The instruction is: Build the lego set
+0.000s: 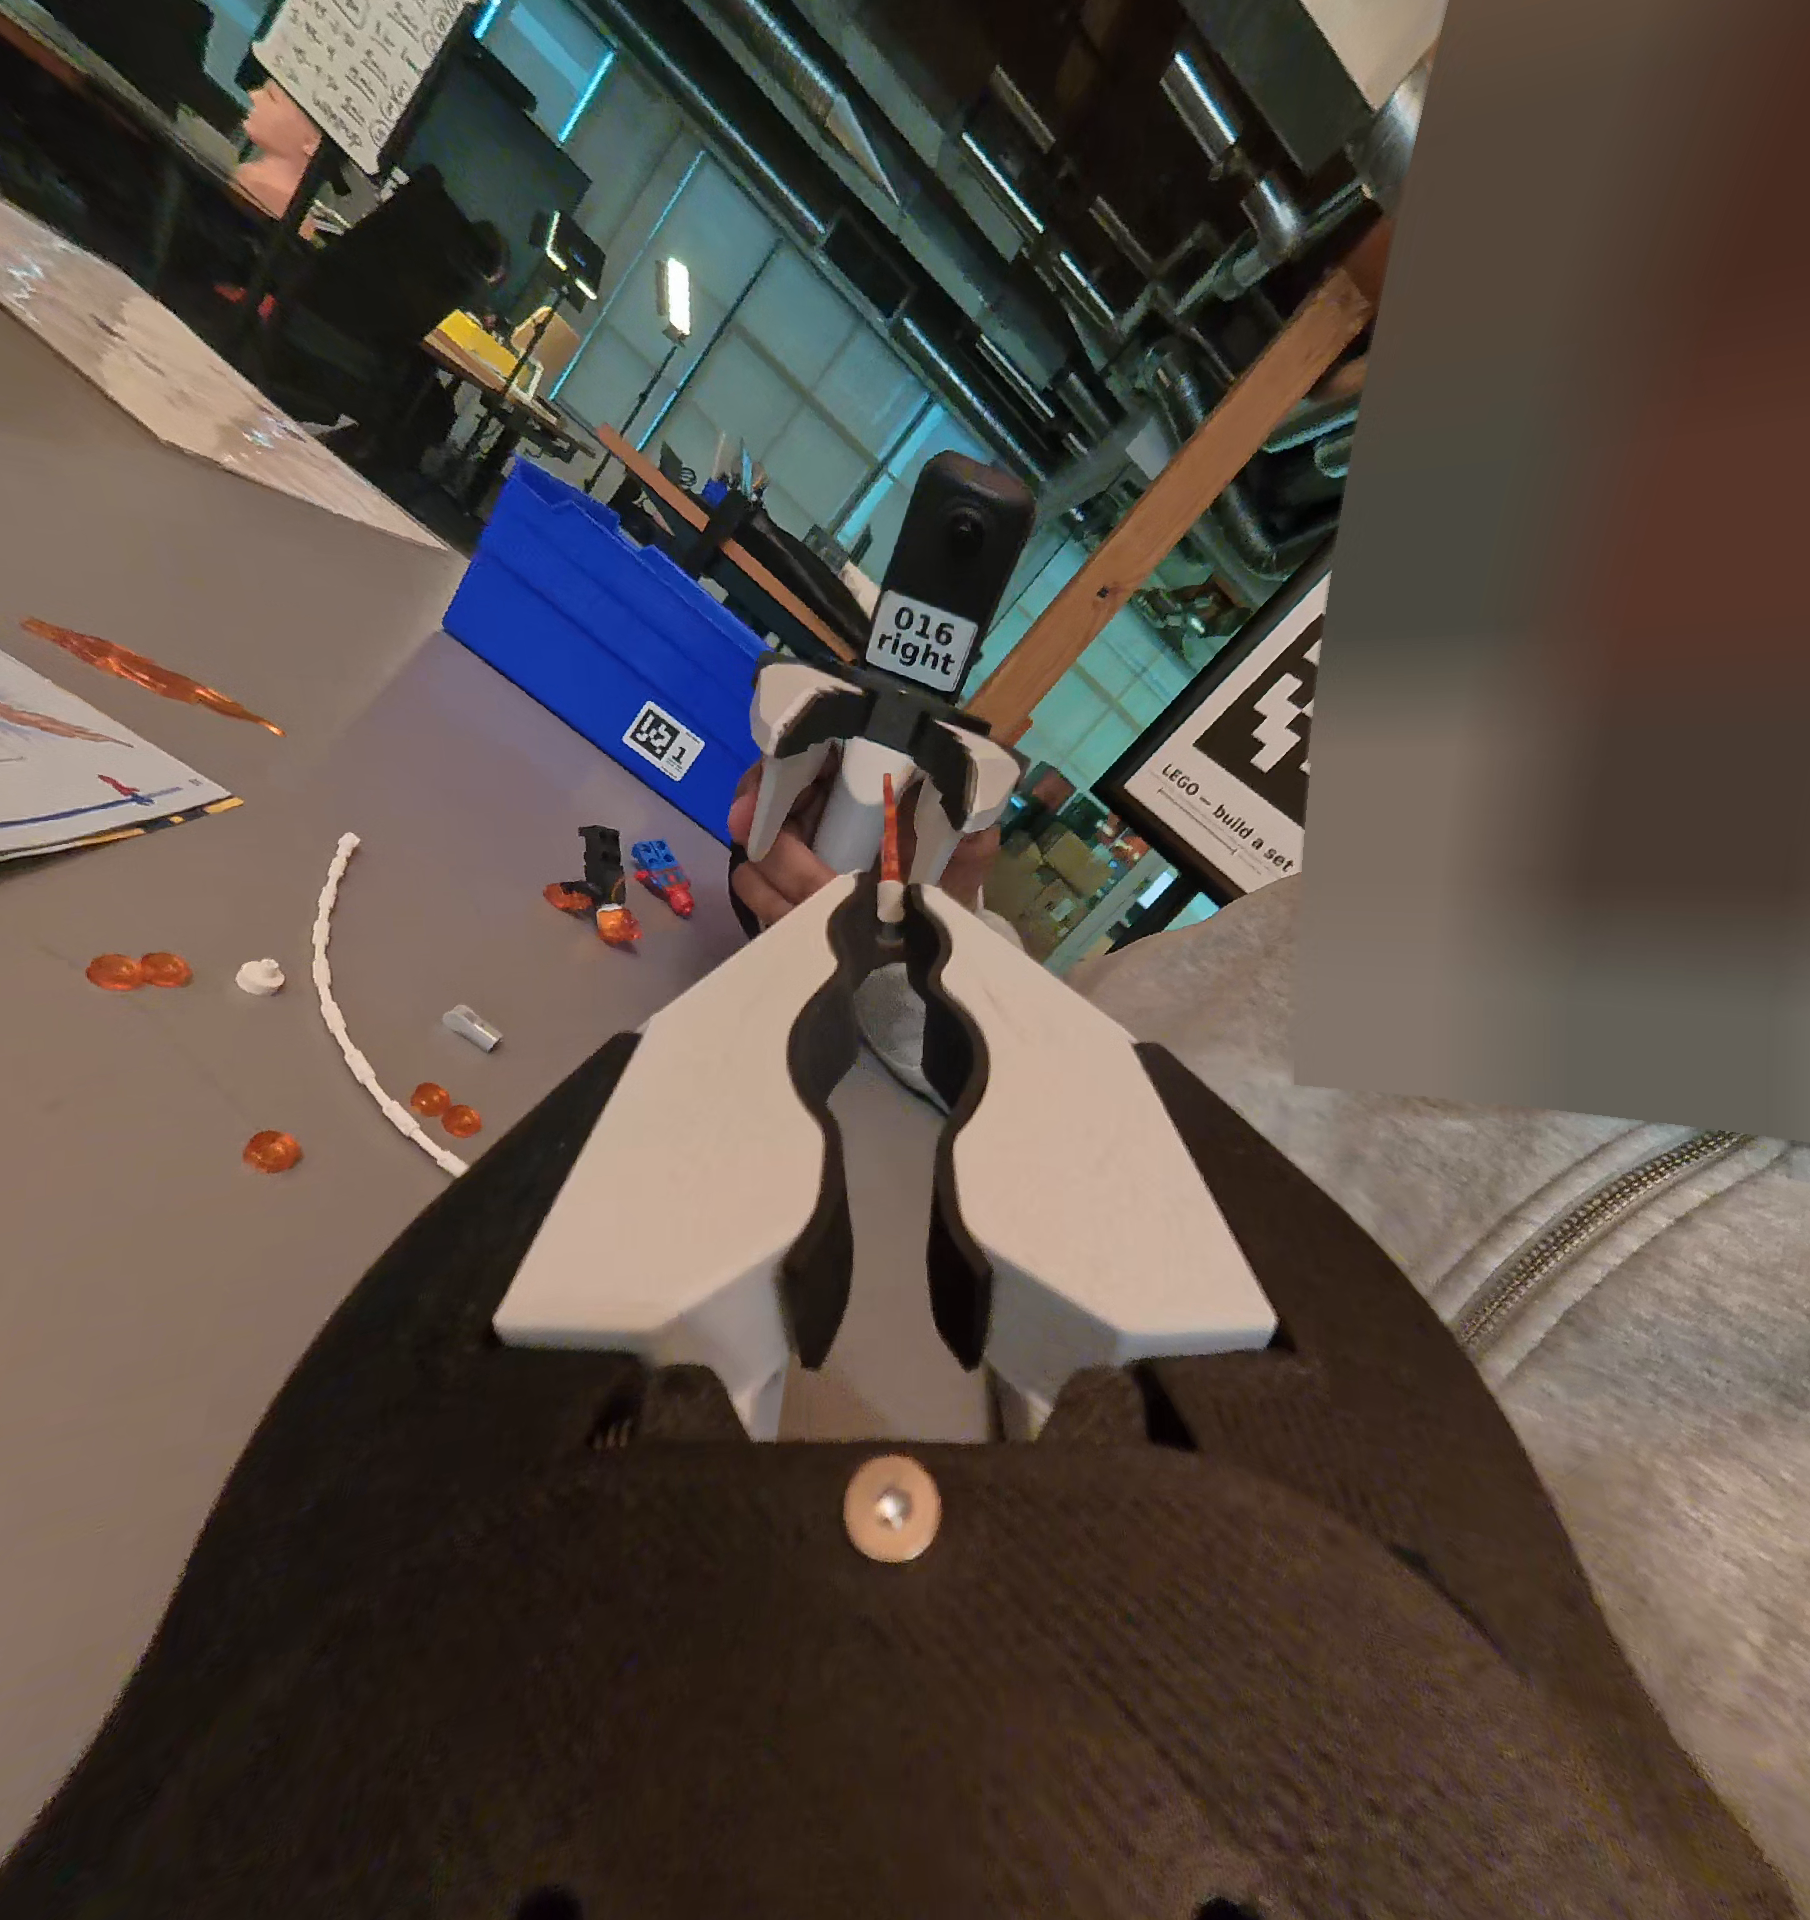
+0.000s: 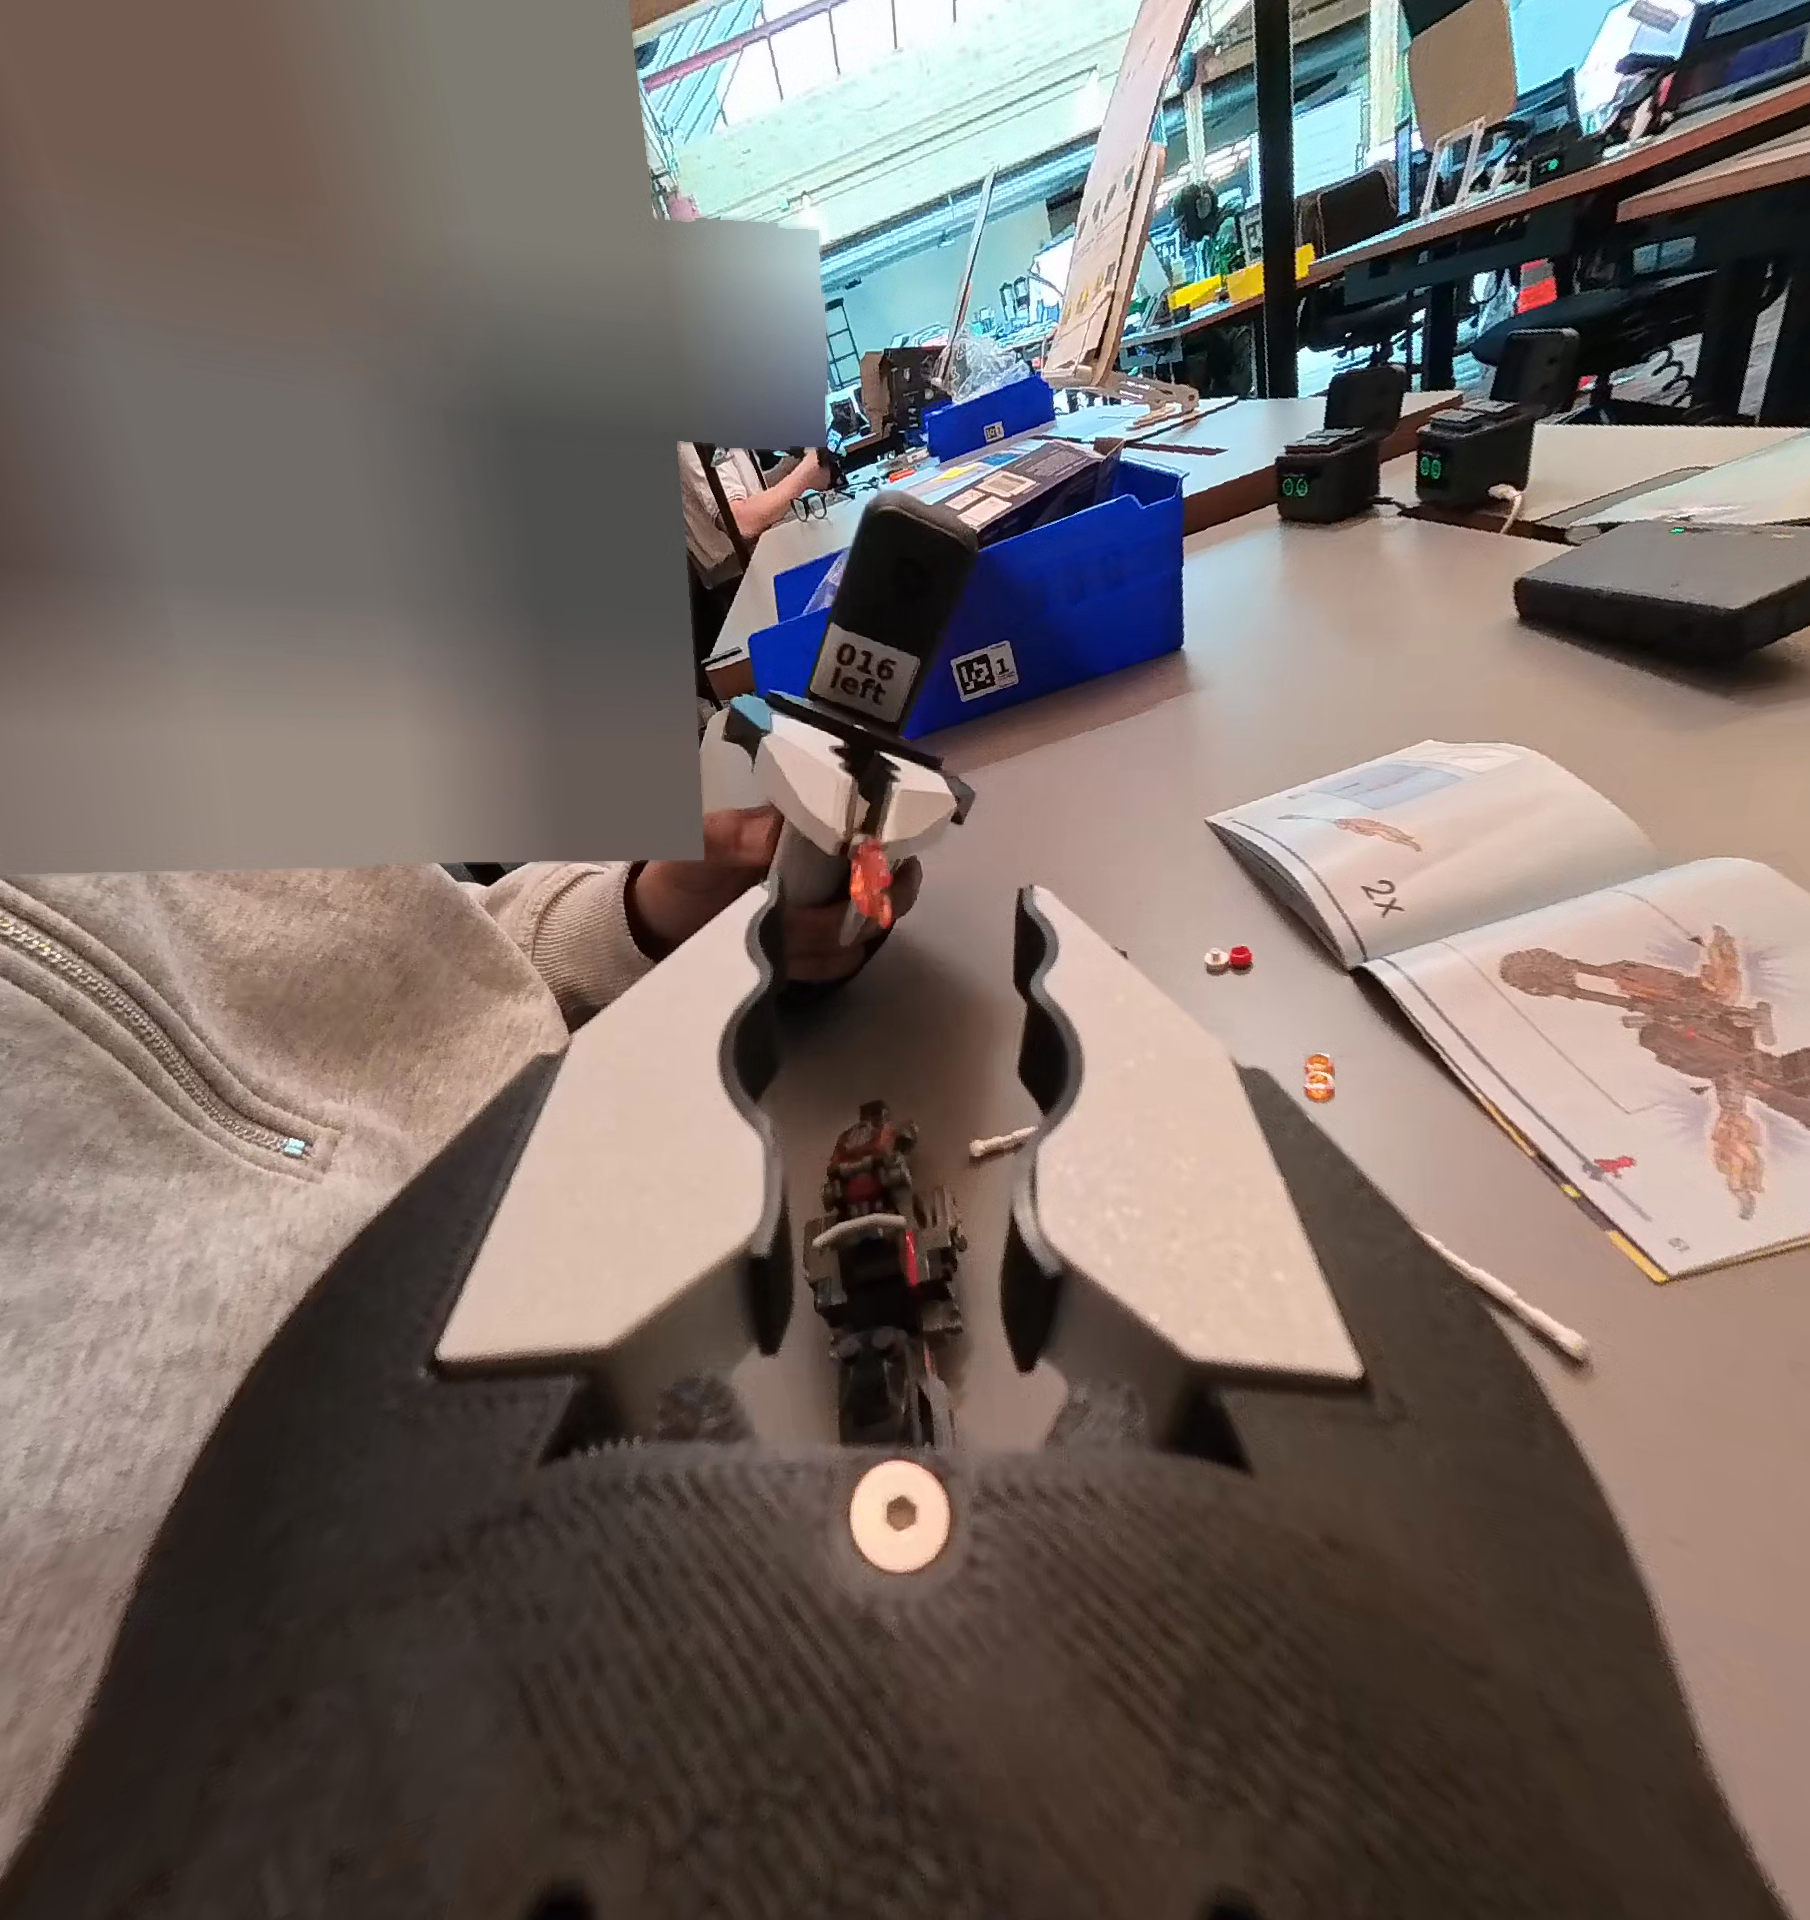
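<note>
Lego pieces lie scattered on the grey table [image 2: 1348, 665], with a blue bin [image 2: 1077, 603] standing at its far side and an open instruction booklet [image 2: 1566, 997] lying flat near the right tongs; a person in a grey zipped sweater [image 2: 153, 1091] holds both tools up over the table, facing each other. Left tongs [image 1: 888, 894] are narrow, pinched on a flame piece [image 1: 888, 831] of clear orange on a small white stem, which stands up from the tips; right tongs [image 2: 896, 914] are wide apart and hold nothing. Between the right fingers, lower down, a dark grey and red lego model [image 2: 880, 1247] rests on the table, with a small white bar [image 2: 1000, 1143] just beside it. In the left wrist view a long white curved chain piece [image 1: 345, 997] lies on the table, with clear orange round studs [image 1: 137, 971] to either side of it, a black, blue and red cluster of parts [image 1: 620, 883] farther off, and a long orange flame blade [image 1: 153, 675] near the booklet's edge.
</note>
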### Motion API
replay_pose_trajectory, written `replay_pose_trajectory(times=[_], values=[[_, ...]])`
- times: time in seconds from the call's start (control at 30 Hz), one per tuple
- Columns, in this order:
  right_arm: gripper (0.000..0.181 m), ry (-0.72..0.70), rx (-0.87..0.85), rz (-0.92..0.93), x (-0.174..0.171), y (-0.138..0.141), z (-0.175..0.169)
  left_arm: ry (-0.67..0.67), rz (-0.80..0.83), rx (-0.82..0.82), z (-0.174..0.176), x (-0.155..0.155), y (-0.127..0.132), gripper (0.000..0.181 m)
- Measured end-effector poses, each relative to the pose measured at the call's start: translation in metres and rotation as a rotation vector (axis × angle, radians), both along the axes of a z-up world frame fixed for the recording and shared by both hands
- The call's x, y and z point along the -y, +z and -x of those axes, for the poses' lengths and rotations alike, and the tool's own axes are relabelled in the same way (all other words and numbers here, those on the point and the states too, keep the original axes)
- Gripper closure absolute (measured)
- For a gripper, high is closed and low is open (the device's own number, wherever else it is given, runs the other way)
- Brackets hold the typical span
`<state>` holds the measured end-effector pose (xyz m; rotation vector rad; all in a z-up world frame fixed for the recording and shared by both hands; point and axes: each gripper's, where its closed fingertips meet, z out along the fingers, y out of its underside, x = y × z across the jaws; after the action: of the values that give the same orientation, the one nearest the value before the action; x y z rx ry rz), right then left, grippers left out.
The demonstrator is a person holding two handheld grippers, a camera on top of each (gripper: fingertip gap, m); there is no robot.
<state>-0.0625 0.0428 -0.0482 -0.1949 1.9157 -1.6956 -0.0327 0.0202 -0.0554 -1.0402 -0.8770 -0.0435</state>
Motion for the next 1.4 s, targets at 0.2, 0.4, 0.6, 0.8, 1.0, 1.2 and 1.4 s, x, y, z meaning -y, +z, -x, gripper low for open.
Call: replay_pose_trajectory(times=[0.2, 0.4, 0.6, 0.8, 1.0, 1.2, 1.4], values=[[0.139, 0.045, -0.010, -0.033, 0.000, -0.007, -0.009, -0.026, 0.174, 0.001, -0.001, -0.018, -0.014, 0.179], [0.152, 0.167, -0.098, -0.158, -0.003, -0.033, -0.035, -0.111, 0.250, -0.016, -0.009, -0.037, -0.020, 0.179], [0.166, 0.213, -0.198, -0.205, -0.006, -0.048, -0.046, -0.101, 0.247, -0.019, -0.008, -0.035, -0.019, 0.179], [0.164, 0.196, -0.169, -0.180, -0.007, -0.041, -0.041, -0.096, 0.281, -0.014, -0.008, -0.036, -0.023, 0.179], [0.180, 0.210, -0.171, -0.180, -0.009, -0.041, -0.042, -0.092, 0.281, -0.016, -0.008, -0.035, -0.023, 0.179], [0.181, 0.194, -0.187, -0.202, -0.009, -0.045, -0.040, -0.024, 0.297, -0.036, -0.001, -0.031, -0.021, 0.151], [0.181, 0.165, -0.167, -0.190, -0.008, -0.042, -0.034, 0.038, 0.318, -0.058, 0.004, -0.025, -0.019, 0.131]])
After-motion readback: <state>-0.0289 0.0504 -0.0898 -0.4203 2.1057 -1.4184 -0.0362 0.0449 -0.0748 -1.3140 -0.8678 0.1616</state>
